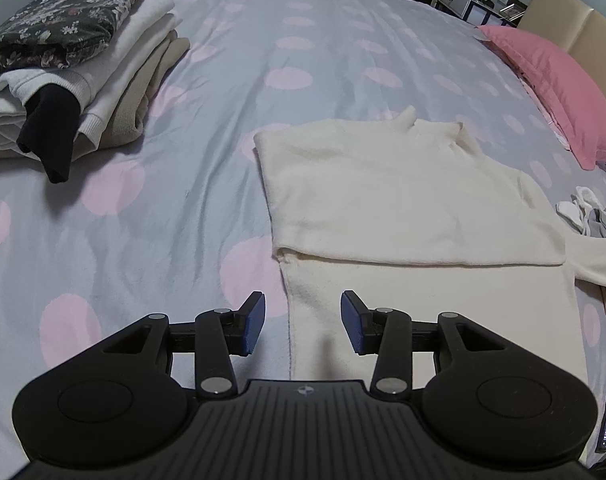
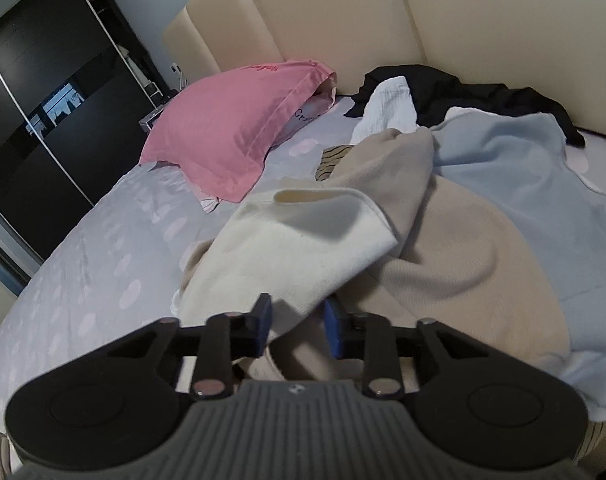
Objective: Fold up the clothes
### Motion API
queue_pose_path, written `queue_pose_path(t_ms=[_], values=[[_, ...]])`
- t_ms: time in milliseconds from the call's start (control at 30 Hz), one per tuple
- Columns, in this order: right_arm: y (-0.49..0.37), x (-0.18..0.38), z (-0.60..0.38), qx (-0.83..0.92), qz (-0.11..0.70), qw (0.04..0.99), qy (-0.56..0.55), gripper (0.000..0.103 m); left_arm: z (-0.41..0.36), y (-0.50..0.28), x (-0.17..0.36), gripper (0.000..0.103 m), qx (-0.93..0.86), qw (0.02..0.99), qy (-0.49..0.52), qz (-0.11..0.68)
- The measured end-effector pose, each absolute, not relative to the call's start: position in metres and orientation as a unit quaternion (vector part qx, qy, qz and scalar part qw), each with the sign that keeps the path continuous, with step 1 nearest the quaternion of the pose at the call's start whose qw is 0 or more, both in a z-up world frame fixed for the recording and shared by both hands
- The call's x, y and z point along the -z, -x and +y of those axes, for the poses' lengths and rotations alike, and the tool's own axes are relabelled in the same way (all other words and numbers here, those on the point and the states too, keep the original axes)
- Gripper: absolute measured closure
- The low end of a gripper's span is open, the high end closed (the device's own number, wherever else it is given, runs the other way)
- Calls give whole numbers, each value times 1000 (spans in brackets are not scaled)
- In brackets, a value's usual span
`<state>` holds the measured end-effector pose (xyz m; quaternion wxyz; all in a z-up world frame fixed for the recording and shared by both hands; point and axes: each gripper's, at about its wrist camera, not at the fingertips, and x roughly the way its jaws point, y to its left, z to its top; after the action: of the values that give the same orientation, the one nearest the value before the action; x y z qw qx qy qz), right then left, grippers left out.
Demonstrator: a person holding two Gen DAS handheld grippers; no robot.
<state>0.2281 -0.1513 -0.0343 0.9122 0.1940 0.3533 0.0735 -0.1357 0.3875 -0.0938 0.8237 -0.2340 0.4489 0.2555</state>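
the cream sweater [image 1: 407, 200] lies at 1 o'clock on the bed [image 1: 183, 200], one side folded in. the left gripper [image 1: 302, 322] hovers wide and empty. the right gripper [image 2: 297, 326] straddles its sleeve [image 2: 303, 248], whether pinched i cannot tell. next, probably fold that sleeve across.

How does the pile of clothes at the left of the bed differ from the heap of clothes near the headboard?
The folded stack is flat, layered pieces with a dark floral garment on top; the loose heap is crumpled beige, light blue, white and black garments that overlap with no order.
The stack's edges line up roughly, except for one dark sleeve that hangs out; the heap spreads wide toward the headboard.
Both lie on the grey bedspread with pink dots.
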Motion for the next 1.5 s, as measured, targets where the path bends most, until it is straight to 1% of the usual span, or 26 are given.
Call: queue_pose_path(t_ms=[67, 133, 367, 567, 667, 867, 1100, 1300, 1500], values=[[-231, 35, -150, -75, 350, 915, -184, 92, 389, 134, 96, 63, -256, 822, 234, 452], [-230, 32, -150, -77, 346, 917, -183, 97, 389, 134, 98, 63, -256, 821, 234, 454], [-195, 1, -110, -130, 281, 944, -112, 98, 386, 133, 100, 63, -255, 820, 231, 458], [-160, -7, -53, -228, 270, 932, -75, 98, 384, 131, 98, 63, -248, 823, 234, 455], [-141, -4, -20, -271, 279, 920, -50, 98, 382, 130, 98, 63, -242, 825, 235, 453], [-88, 31, 50, -346, 306, 887, 18, 98, 377, 126, 96, 63, -228, 831, 233, 450], [-25, 93, 114, -413, 370, 828, 83, 99, 368, 122, 96, 64, -208, 835, 229, 455], [15, 131, 144, -454, 364, 786, 208, 98, 353, 116, 104, 64, -183, 836, 223, 467], [30, 154, 155, -467, 338, 759, 301, 98, 342, 108, 111, 64, -167, 834, 216, 480]])
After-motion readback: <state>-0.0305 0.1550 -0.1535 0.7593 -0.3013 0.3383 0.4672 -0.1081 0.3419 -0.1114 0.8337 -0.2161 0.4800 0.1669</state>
